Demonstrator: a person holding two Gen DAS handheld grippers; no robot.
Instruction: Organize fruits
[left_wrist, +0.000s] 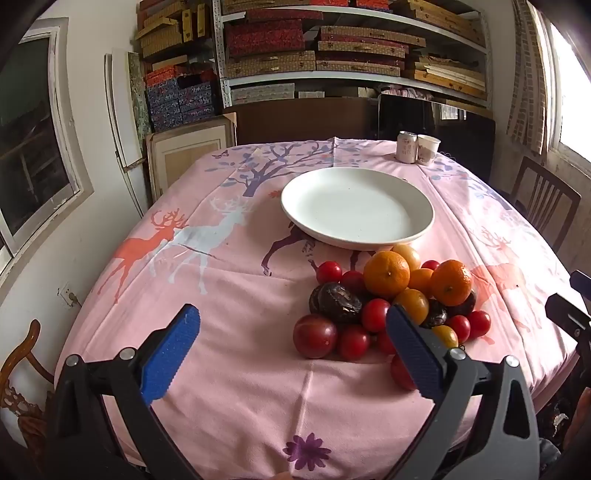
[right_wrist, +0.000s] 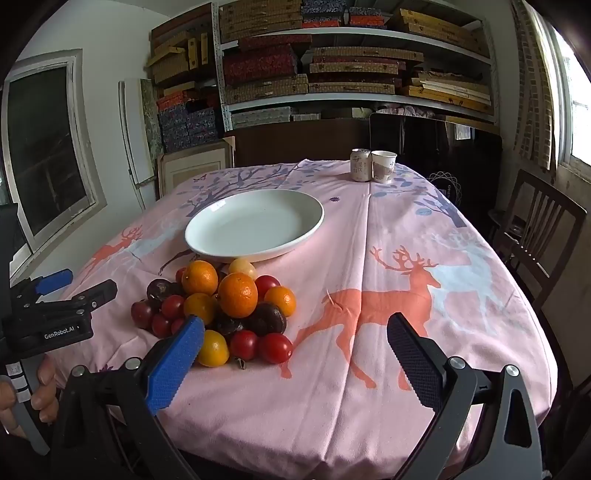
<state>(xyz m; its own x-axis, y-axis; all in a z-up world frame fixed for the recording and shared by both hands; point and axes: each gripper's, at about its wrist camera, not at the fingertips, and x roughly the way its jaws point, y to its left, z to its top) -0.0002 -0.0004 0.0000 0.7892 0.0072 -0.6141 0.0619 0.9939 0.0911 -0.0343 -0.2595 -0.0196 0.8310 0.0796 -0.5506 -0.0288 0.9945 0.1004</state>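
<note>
Grippers: we hold our left gripper (left_wrist: 291, 339) and right gripper (right_wrist: 295, 347) low over the near edge of the table, both with jaws spread wide and nothing between them.
Left gripper's reach: its right finger (left_wrist: 415, 350) stands in front of the near side of the pile; we cannot tell whether it touches any fruit.
Right gripper's reach: its left finger (right_wrist: 175, 363) sits just before the pile's near left side, while its right finger hangs over bare cloth.
Fruit pile (left_wrist: 391, 302): we see oranges (right_wrist: 237, 294), red tomatoes (right_wrist: 275, 348), yellow ones (right_wrist: 212, 348) and dark wrinkled fruits (left_wrist: 339, 302) heaped together on the pink deer-print tablecloth (right_wrist: 424, 295).
White plate (left_wrist: 356, 208): it lies just beyond the pile, nothing on it.
Far edge: we see a can (right_wrist: 360, 164) and a paper cup (right_wrist: 383, 166) standing side by side.
Background: shelves (left_wrist: 351, 44) stacked with boxes line the wall.
</note>
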